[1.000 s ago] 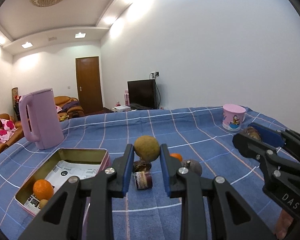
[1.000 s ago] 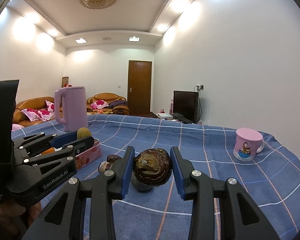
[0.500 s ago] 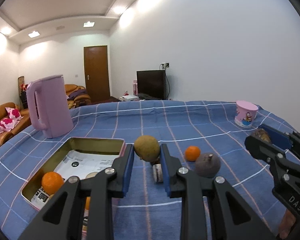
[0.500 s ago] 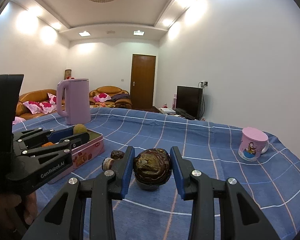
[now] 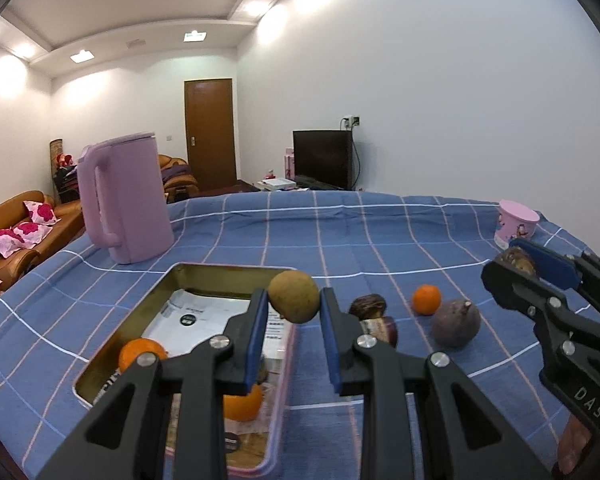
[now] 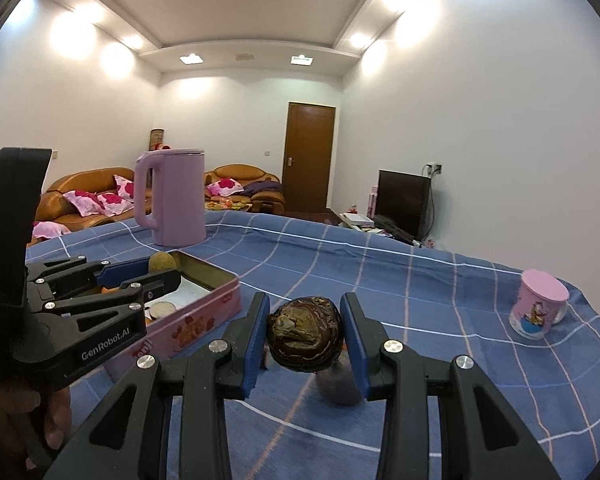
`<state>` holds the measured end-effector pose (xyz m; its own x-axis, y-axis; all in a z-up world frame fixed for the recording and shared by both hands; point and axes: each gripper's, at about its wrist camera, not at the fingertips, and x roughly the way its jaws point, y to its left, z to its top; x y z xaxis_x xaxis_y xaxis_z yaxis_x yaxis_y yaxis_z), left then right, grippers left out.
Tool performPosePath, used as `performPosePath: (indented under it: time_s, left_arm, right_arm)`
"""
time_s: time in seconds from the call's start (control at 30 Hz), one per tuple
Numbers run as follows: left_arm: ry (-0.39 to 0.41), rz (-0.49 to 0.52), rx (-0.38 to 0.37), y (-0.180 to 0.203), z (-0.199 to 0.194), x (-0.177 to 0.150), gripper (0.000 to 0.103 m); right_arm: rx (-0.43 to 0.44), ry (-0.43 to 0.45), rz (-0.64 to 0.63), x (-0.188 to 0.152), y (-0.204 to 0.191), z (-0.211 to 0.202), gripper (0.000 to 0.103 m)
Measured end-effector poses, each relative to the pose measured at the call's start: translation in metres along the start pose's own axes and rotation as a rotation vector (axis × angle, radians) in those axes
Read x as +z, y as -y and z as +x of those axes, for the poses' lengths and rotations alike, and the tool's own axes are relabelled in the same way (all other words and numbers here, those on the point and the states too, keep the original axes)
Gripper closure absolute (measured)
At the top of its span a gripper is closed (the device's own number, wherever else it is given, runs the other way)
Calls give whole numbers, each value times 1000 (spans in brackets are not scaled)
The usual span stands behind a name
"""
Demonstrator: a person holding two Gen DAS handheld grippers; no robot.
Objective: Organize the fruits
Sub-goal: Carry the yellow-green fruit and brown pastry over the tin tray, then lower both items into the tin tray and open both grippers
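Above the tin, at its 3 o'clock edge, the left gripper clamps a brown fruit. At 3 o'clock, the right gripper is closed on a dark fruit over the blue cloth.

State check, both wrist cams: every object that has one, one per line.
left tool: shut on the tan round fruit, held above the tin's edge
right tool: shut on the dark brown fruit, lifted off the cloth
pink tin: open, no lid, oranges and paper inside
purple kettle: upright, lid shut
pink mug: upright
loose orange: on the cloth, outside the tin
door: shut
TV: off
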<state>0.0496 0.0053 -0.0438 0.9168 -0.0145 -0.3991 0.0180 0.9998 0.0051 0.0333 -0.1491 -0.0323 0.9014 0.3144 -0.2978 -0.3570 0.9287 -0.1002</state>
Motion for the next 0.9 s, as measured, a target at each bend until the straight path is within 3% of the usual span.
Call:
performPosePath:
  time_s: [0.9]
  left_arm:
    - [-109, -28, 108, -62, 34, 2, 75]
  right_arm:
    - [174, -63, -84, 32, -74, 72, 64]
